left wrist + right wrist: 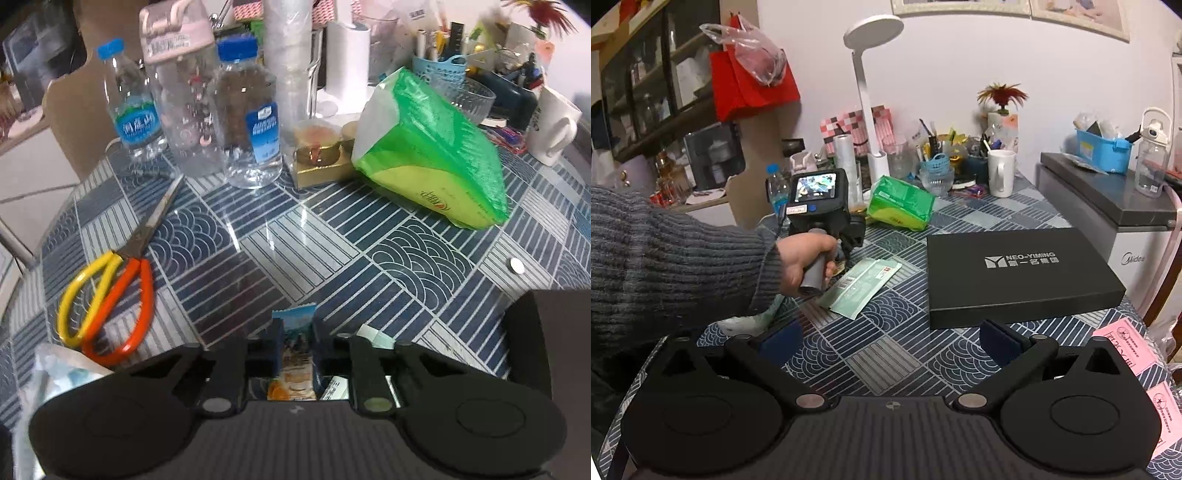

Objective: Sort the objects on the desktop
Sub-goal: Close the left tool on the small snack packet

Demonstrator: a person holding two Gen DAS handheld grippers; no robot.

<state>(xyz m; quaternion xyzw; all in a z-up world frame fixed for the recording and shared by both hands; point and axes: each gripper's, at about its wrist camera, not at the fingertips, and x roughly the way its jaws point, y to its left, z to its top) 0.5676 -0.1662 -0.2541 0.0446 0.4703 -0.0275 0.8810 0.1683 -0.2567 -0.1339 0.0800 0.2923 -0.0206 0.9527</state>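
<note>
Left wrist | left gripper (pixel 294 334) jaws pinching one snack packet (pixel 294 349) | right gripper (pixel 890 341) jaws spread | two water bottles (pixel 249 122)

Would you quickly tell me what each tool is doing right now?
Left tool: shut on a small snack packet.
Right tool: open, holding nothing.

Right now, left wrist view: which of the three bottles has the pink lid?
The middle bottle, the tallest and widest, with a pink lid and strap. The water bottles flanking it, the left one and the right one, are smaller, with blue caps and blue labels.
</note>
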